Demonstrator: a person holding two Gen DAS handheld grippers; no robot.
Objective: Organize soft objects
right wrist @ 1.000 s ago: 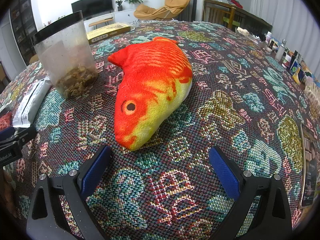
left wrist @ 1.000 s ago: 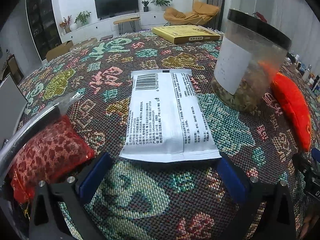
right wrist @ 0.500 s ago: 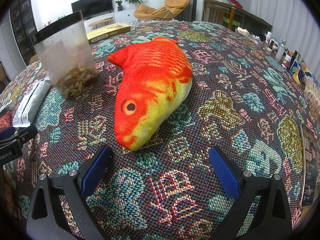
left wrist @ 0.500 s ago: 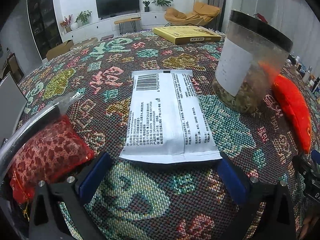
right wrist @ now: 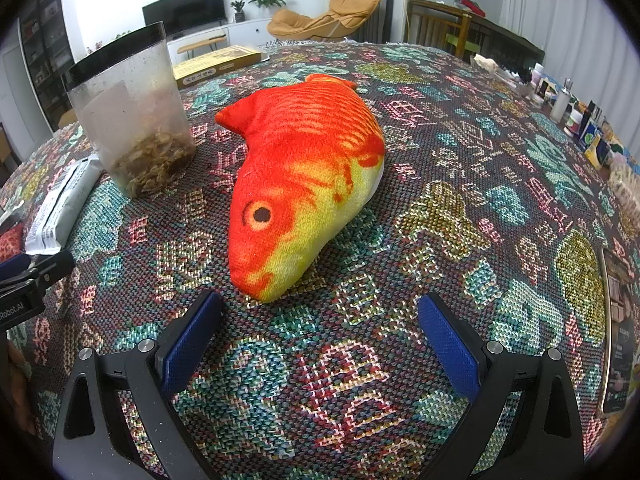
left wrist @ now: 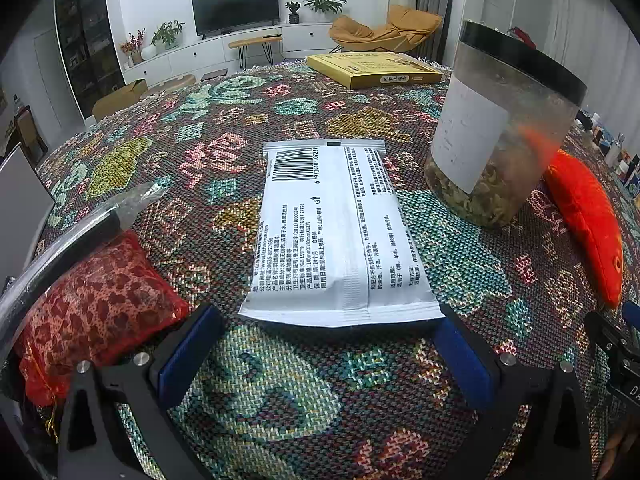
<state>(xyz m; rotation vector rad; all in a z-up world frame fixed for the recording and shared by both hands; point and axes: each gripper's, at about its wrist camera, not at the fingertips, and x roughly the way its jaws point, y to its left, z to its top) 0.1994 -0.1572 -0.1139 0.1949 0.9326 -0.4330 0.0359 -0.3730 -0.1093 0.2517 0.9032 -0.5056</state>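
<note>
Right wrist: gripper spread wide, plush fish just ahead.

Right gripper [right wrist: 320,320] holds nothing, blue pads [right wrist: 192,340] low over the woven patterned cloth [right wrist: 460,184]. Orange-yellow plush fish [right wrist: 304,184] lies flat, nose toward the camera, not touched by the pads. Clear jar [right wrist: 132,120] with black lid stands left of it, white packet [right wrist: 64,208] beside that. Left gripper [right wrist: 28,276] at left edge; yellow box [right wrist: 216,65] behind.

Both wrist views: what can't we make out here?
- Red pouch: left wrist view, its left part cut off by the frame edge and overlapped by clear plastic.
- Fish: left wrist view, its tail hidden behind the jar.
- Packet: right wrist view, cut off at the left edge; its print is too small to read.
- Bottles: right wrist view, too small to identify.
</note>
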